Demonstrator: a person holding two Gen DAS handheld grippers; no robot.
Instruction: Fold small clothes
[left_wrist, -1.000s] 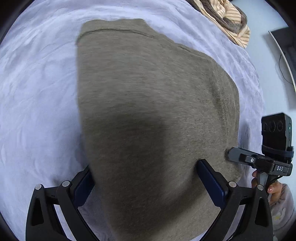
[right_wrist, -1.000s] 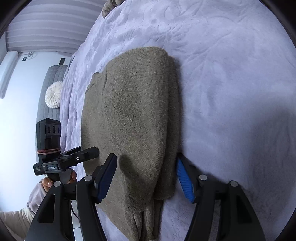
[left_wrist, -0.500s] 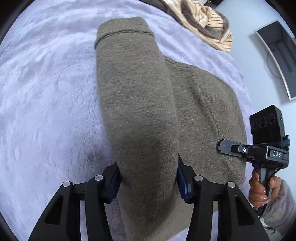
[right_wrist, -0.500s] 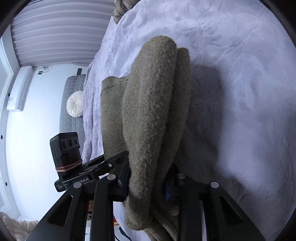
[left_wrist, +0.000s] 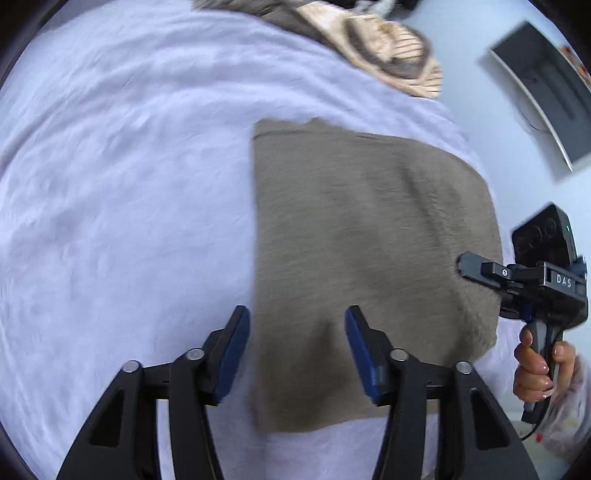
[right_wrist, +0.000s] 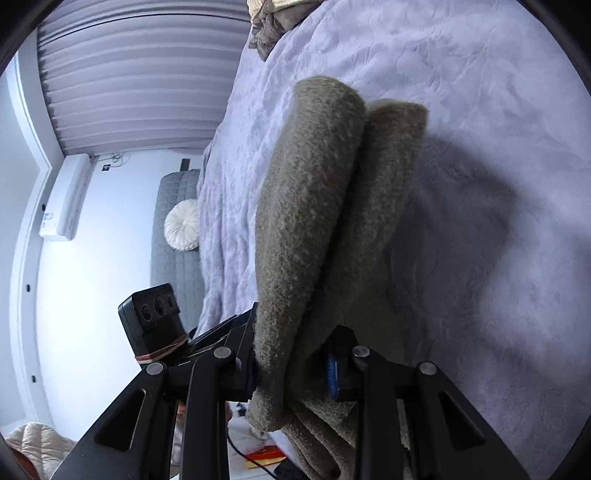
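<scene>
Fold partly done, as you can judge it: your sweater, an olive-brown fuzzy knit, lies on the pale lilac bedspread as a flat rectangle with one straight folded edge running ahead from between your left gripper fingers, yet its other side is lifted. Your left gripper's blue pads are opening and hold nothing; your right gripper is clenched on a thick doubled roll of sweater that rises ahead of its fingers. Left to do: lay that roll down and smooth it.
</scene>
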